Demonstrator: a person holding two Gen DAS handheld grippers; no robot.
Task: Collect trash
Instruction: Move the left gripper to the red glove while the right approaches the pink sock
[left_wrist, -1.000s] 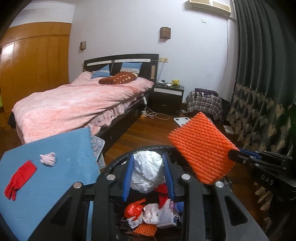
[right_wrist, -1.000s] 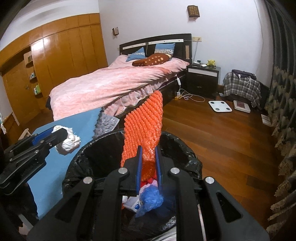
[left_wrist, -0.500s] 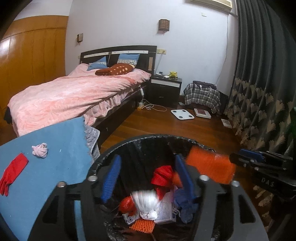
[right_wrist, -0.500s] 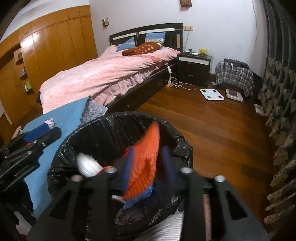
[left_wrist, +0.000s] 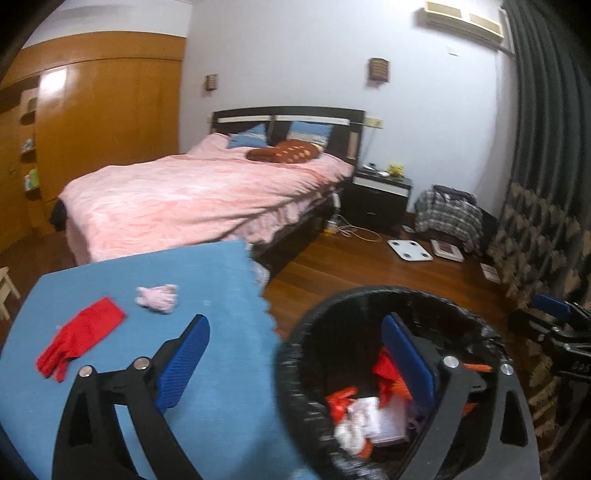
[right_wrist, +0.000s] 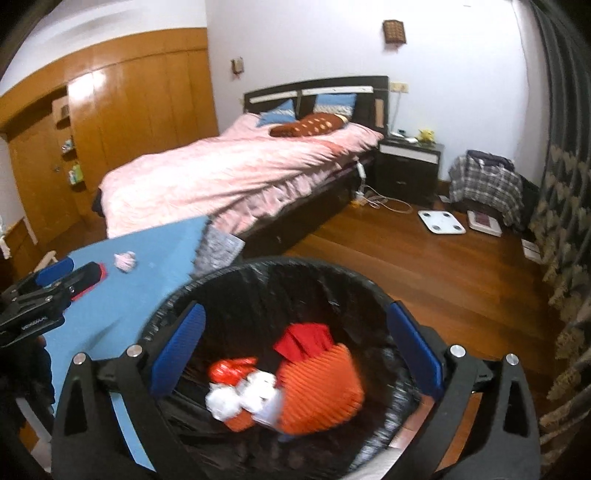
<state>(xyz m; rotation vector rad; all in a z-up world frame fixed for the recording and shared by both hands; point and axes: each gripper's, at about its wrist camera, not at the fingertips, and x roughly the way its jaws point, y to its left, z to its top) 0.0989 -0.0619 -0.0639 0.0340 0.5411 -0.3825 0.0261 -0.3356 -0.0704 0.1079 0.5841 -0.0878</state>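
Observation:
A black-lined trash bin (right_wrist: 280, 273) stands beside the blue table (left_wrist: 221, 280). In it lie an orange ribbed sheet (right_wrist: 317, 391), a white wad (right_wrist: 229, 400), red scraps (right_wrist: 306, 338) and papers (left_wrist: 373, 417). My right gripper (right_wrist: 295, 354) is open and empty above the bin. My left gripper (left_wrist: 295, 362) is open and empty, straddling the bin's left rim (left_wrist: 288, 354) and the table edge. On the table lie a red glove (left_wrist: 81, 332) and a pink crumpled wad (left_wrist: 157, 295), also seen in the right wrist view (right_wrist: 125, 261).
A bed with a pink cover (left_wrist: 199, 195) stands behind the table. A nightstand (left_wrist: 380, 192), a white scale (left_wrist: 409, 250) and a plaid bundle (left_wrist: 448, 216) sit on the wooden floor. Dark curtains (left_wrist: 546, 184) hang at the right.
Both grippers opened: the white wad and the orange sheet dropped into the bin. The left gripper has swung left toward the table; the right stays over the bin.

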